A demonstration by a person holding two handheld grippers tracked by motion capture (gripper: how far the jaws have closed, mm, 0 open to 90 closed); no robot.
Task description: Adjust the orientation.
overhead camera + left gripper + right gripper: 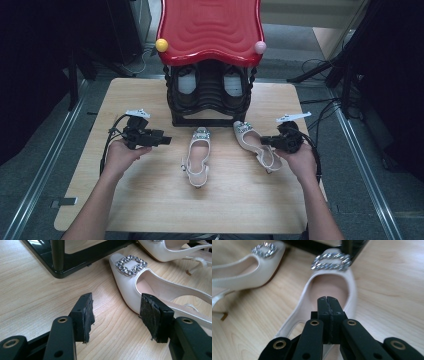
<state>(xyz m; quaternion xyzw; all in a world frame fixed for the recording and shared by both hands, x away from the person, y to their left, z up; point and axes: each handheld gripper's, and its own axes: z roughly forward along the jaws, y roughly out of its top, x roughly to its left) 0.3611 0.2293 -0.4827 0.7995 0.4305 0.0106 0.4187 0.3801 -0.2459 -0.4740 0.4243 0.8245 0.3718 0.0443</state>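
With the left gripper (115, 315) held wide open beside the left shoe (140, 287) and the right gripper (327, 301) fully closed, empty, above the right shoe (329, 290), either shoe could be pushed aside.

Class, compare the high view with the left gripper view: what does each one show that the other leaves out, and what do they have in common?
High view: the red-topped shoe rack holding dark shoes, a person's forearms, and the right gripper at the right-hand shoe. Left gripper view: its own jaws up close, standing apart with bare table between them, and the worn pads. Both: the wooden table, the buckled cream shoes and the rack's black base.
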